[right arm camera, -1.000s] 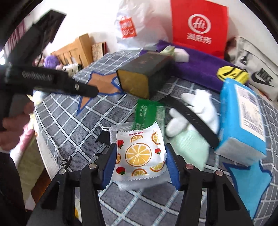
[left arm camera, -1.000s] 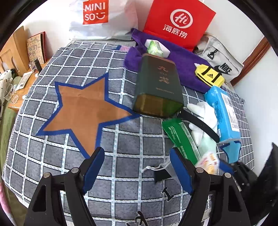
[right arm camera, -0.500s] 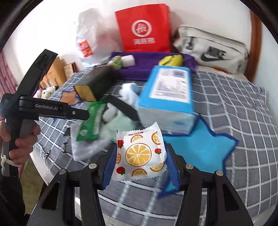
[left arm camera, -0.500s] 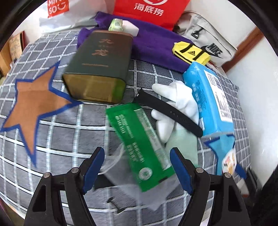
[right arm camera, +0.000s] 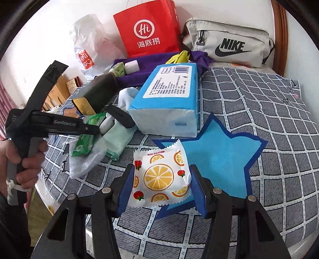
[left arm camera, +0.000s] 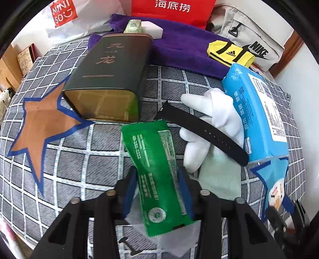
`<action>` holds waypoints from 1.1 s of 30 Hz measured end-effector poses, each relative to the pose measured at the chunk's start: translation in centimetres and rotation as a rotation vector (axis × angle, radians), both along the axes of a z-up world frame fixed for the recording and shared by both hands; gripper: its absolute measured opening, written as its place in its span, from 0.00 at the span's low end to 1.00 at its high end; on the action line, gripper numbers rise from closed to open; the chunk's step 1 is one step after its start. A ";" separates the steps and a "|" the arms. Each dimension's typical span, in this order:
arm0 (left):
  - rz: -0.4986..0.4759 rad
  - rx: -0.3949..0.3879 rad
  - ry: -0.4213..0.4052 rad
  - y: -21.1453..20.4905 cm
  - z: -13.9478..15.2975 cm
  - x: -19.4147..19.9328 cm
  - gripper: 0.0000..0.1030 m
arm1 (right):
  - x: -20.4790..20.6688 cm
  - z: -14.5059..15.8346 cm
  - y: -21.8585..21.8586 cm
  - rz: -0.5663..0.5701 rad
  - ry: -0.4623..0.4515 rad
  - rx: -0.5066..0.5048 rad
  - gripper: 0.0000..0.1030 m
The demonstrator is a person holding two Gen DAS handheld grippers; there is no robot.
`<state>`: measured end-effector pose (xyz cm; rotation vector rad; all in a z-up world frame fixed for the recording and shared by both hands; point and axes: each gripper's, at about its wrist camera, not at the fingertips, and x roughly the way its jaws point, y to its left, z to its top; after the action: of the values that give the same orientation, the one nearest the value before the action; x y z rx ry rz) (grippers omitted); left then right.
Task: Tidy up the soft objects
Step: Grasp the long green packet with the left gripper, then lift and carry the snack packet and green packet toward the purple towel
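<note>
My left gripper [left arm camera: 157, 187] is shut on a green snack packet [left arm camera: 153, 169] that lies over a clear plastic bag [left arm camera: 179, 237] on the checked cloth; it also shows in the right wrist view [right arm camera: 85, 137]. My right gripper [right arm camera: 161, 185] is shut on a white orange-print packet [right arm camera: 159, 177] held just over the left points of the blue star patch [right arm camera: 215, 157]. A blue tissue pack [right arm camera: 167, 97], white glove [left arm camera: 217, 111], mint cloth [left arm camera: 221, 179] and black strap [left arm camera: 205, 131] lie between the two grippers.
A dark green tin [left arm camera: 109, 79] lies beside the brown star patch [left arm camera: 41, 127]. A purple towel [left arm camera: 185, 47], yellow pouch [left arm camera: 229, 52], grey Nike bag [right arm camera: 229, 41], red paper bag [right arm camera: 147, 29] and white plastic bag [left arm camera: 65, 18] sit at the back.
My left gripper swung right from the brown star, moved onto the green packet and closed on it. My right gripper carried the orange-print packet right, to the blue star.
</note>
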<state>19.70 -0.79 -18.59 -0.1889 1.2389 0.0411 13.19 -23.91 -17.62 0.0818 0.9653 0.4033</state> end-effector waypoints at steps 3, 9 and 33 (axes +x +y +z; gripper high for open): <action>-0.003 -0.034 0.004 1.3 0.5 -0.4 0.36 | 0.2 -0.3 0.0 -0.001 0.006 0.007 0.52; 0.029 -0.009 0.002 4.5 1.1 -2.0 0.36 | 0.2 -0.4 0.0 0.001 0.007 0.005 0.52; 0.089 0.021 -0.027 8.1 0.2 -2.0 0.30 | 0.1 0.8 0.7 -0.016 -0.002 -0.027 0.52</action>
<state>17.65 7.27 -18.38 -0.2260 1.2025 0.1282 13.25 -23.26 -16.87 0.0642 0.9679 0.3754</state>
